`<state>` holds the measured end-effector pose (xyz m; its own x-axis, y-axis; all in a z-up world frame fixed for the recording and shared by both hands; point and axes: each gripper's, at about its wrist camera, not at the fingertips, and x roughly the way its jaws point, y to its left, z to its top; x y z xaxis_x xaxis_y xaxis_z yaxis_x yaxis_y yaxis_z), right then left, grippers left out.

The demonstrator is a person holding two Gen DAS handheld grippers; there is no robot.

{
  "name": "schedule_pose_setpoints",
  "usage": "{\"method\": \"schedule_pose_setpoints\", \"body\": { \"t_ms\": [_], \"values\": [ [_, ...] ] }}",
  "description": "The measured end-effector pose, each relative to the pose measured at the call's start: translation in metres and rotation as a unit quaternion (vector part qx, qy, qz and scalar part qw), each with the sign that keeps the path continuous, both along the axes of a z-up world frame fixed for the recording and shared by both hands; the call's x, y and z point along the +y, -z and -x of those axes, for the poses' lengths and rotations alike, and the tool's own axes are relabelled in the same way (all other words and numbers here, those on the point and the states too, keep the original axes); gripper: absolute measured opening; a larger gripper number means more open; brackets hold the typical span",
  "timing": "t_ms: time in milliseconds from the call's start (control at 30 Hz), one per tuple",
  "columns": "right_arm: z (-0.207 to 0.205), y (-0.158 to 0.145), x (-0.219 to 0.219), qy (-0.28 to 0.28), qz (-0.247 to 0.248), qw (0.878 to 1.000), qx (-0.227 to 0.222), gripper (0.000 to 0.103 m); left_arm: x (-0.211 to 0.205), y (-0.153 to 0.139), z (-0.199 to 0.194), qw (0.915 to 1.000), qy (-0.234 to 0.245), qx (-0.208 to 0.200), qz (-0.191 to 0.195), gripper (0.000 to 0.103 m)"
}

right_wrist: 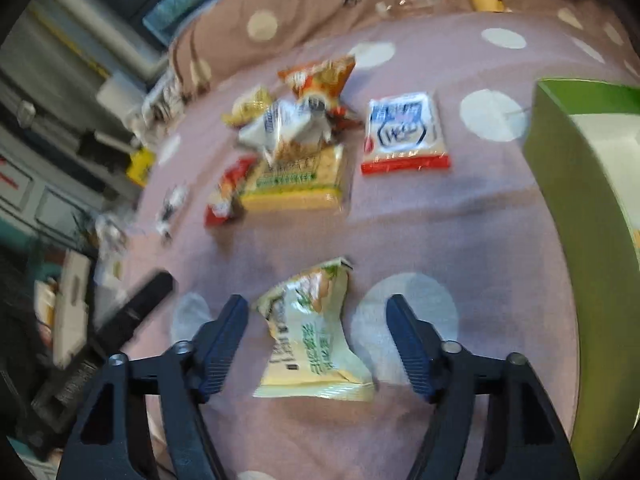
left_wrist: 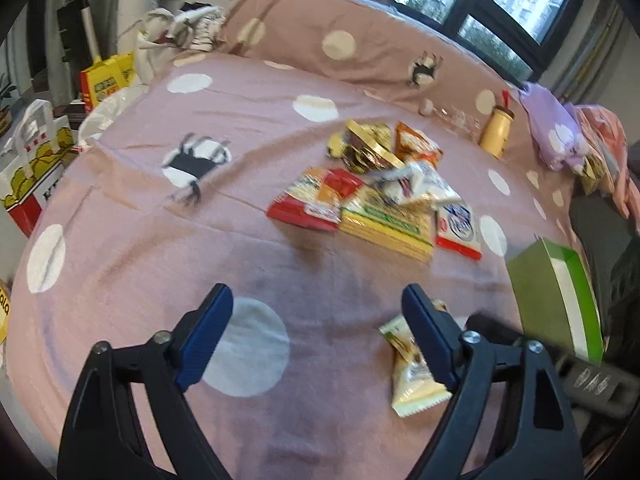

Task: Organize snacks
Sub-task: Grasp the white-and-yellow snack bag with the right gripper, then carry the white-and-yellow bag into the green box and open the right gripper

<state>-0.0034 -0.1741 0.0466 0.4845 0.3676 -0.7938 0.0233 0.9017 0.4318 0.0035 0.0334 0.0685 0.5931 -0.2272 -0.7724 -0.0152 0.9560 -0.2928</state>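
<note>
The right claw (right_wrist: 316, 344) stands released over the bed (right_wrist: 460, 220), its blue pads on either side of a pale green-and-cream snack packet (right_wrist: 310, 340) and clear of it; whether the packet lies on the cover or hangs just above it I cannot tell. The left claw (left_wrist: 318, 336) is released too and empty, with that same packet just beside its right finger.

Further toward the bed's middle sits a loose heap (left_wrist: 376, 188) of roughly seven packets, with the white-and-red one (right_wrist: 404, 136) at its edge. One green box (right_wrist: 576, 208), open, stands at the right-hand edge of the bed.

Likely trouble: the crinkled packet may slip or be caught only by a corner if the pads close off-centre, and motion blur suggests a hurried hand. The box could tip on the soft cover.
</note>
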Motion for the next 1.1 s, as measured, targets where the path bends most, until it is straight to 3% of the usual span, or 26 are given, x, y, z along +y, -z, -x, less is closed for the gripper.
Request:
{"method": "schedule_pose_setpoints", "body": {
  "t_ms": [167,333,400,467,600,767,867,1000,1100],
  "values": [
    [0.003,-0.005,-0.011,0.0,-0.043,0.999,-0.009,0.073,-0.02,0.011,0.003,0.9961,0.061,0.041,0.048,0.072],
    [-0.003,0.009,-0.009,-0.013,-0.076,0.997,0.022,0.073,-0.042,0.023,0.004,0.9894,0.101,0.074,0.073,0.067],
    [-0.007,0.018,-0.009,-0.01,-0.085,0.996,0.039,0.071,-0.046,0.029,0.004,0.9873,0.106,0.088,0.08,0.055],
    [-0.01,0.024,-0.007,-0.01,-0.08,0.996,0.049,0.066,-0.052,0.037,0.002,0.984,0.115,0.103,0.09,0.049],
    [-0.018,0.037,-0.001,-0.027,-0.085,0.994,0.066,0.066,-0.065,0.046,0.001,0.9807,0.127,0.116,0.093,0.04],
    [-0.02,0.042,0.0,-0.027,-0.083,0.994,0.071,0.047,-0.074,0.041,0.002,0.9835,0.138,0.089,0.076,0.034],
    [-0.015,0.032,-0.003,-0.018,-0.071,0.996,0.059,0.047,-0.083,0.03,0.006,0.9829,0.156,0.059,0.077,0.029],
    [0.0,-0.005,-0.017,0.015,-0.048,0.999,-0.006,0.047,-0.1,0.002,0.012,0.9811,0.178,-0.009,0.075,0.029],
    [0.013,-0.034,-0.034,0.039,-0.041,0.997,-0.057,0.047,-0.121,-0.024,0.02,0.9732,0.209,-0.064,0.073,0.029]
  ]
}}
